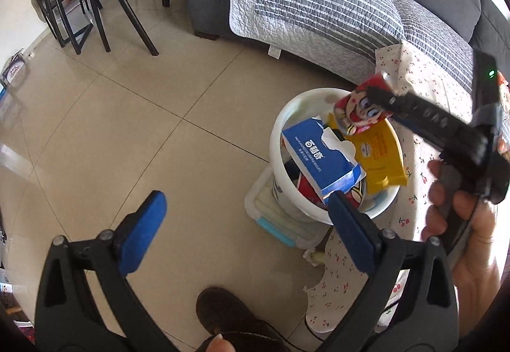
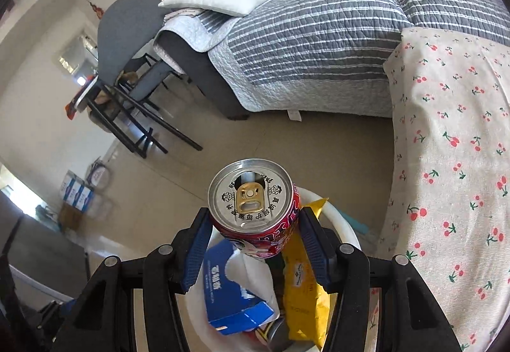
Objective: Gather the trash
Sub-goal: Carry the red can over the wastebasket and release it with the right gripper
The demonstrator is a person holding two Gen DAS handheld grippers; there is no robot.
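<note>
One red drink can, likely empty, light, thin-walled and slick, sits pinched across its sides in the right claw above the white bin; the left claw hangs spread, empty.

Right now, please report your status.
Left hand-held gripper open, empty. Right hand-held gripper shut on can, above bin. Box, yellow packet fill bin.

Red can above white bin, nearly full
</note>
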